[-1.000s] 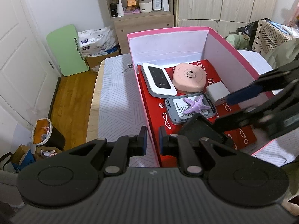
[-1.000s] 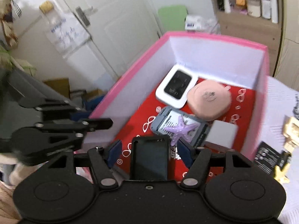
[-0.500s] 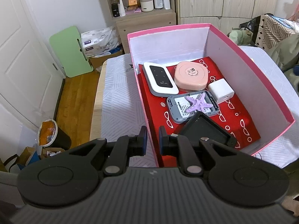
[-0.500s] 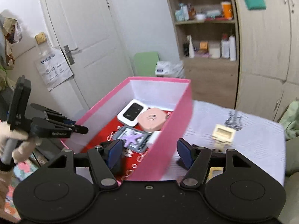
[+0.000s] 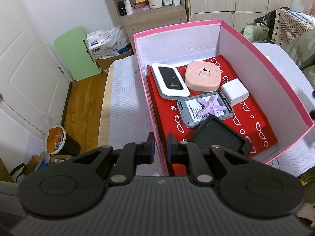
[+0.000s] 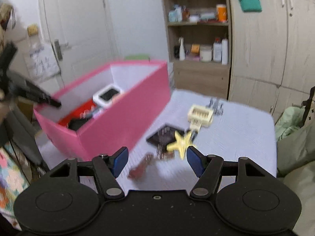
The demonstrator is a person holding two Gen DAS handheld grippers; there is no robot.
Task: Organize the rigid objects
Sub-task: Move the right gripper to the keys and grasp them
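The pink box (image 5: 263, 64) sat on the table (image 6: 236, 118), and we saw inside it a white router (image 5: 169, 80), a pink case (image 5: 202, 76), a white charger (image 5: 235, 91), a purple starfish (image 5: 211, 107) lying on a grey device (image 5: 189, 116), and a black tray (image 5: 218, 137). Our left tool (image 5: 161, 145) pinched the box's near wall. Our right tool (image 6: 156, 162) stood wide and bare above the table, near a yellow starfish (image 6: 180, 140) and a cream comb-like piece (image 6: 199, 116).
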